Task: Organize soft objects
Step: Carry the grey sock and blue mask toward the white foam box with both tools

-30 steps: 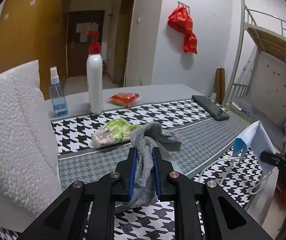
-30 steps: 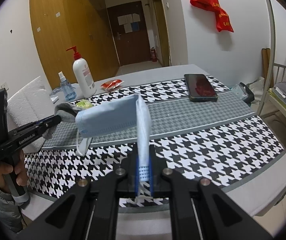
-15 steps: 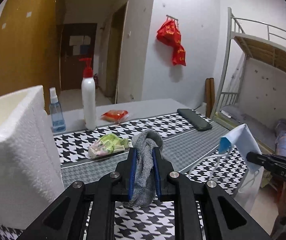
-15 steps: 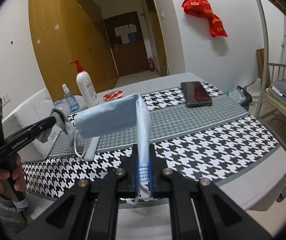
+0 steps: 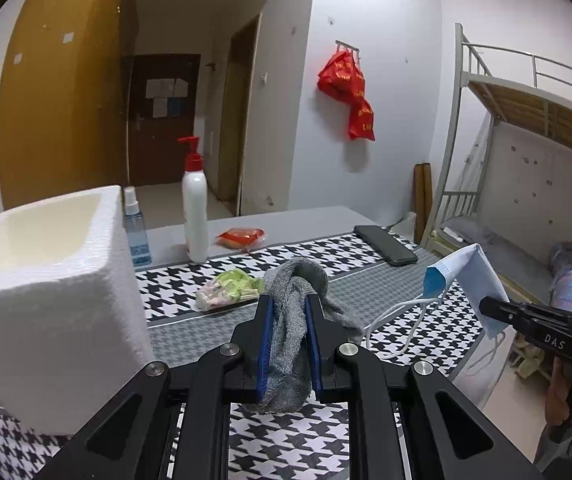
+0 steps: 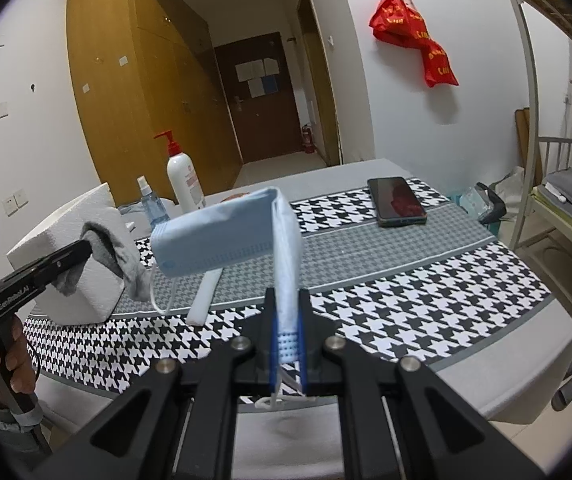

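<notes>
Left wrist: foam box (image 5: pixel 46 280) interior newly visible.

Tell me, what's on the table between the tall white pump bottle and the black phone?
A small red packet lies between the pump bottle and the phone, clearest in the left wrist view.

Both grippers higher, sock (image 5: pixel 289 320) and mask (image 6: pixel 242 236) nearer foam box (image 5: pixel 46 280).
</notes>
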`<act>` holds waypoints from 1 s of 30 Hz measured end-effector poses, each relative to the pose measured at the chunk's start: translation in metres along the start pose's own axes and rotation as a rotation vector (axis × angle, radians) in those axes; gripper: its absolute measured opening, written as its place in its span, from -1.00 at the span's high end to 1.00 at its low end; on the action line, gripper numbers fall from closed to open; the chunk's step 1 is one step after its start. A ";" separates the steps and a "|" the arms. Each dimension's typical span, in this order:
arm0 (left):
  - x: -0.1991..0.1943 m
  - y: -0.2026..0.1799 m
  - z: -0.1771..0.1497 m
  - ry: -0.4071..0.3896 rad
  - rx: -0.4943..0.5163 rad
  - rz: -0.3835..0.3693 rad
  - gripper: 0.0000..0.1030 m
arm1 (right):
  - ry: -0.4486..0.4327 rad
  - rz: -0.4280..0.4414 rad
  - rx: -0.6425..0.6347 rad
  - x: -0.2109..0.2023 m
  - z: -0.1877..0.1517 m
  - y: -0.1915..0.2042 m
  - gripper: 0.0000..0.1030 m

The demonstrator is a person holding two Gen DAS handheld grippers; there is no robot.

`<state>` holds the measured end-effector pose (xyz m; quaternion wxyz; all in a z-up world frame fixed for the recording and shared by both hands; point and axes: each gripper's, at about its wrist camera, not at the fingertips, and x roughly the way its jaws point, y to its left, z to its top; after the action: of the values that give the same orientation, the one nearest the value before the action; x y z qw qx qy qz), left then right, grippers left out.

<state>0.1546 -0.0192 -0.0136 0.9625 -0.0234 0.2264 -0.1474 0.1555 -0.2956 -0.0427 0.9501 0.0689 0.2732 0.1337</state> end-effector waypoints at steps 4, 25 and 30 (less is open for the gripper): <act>-0.012 0.003 -0.001 -0.010 0.004 0.023 0.67 | -0.010 0.009 -0.010 -0.004 0.002 0.005 0.80; -0.057 0.024 -0.005 -0.054 -0.001 0.124 0.67 | -0.032 0.091 -0.074 -0.004 0.016 0.037 0.80; -0.065 0.030 -0.008 -0.057 -0.006 0.153 0.67 | -0.036 0.117 -0.100 0.000 0.020 0.048 0.80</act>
<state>0.1039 0.0288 0.0041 0.9769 -0.0132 0.2005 -0.0722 0.1558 -0.2505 -0.0160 0.9476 0.0398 0.2448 0.2012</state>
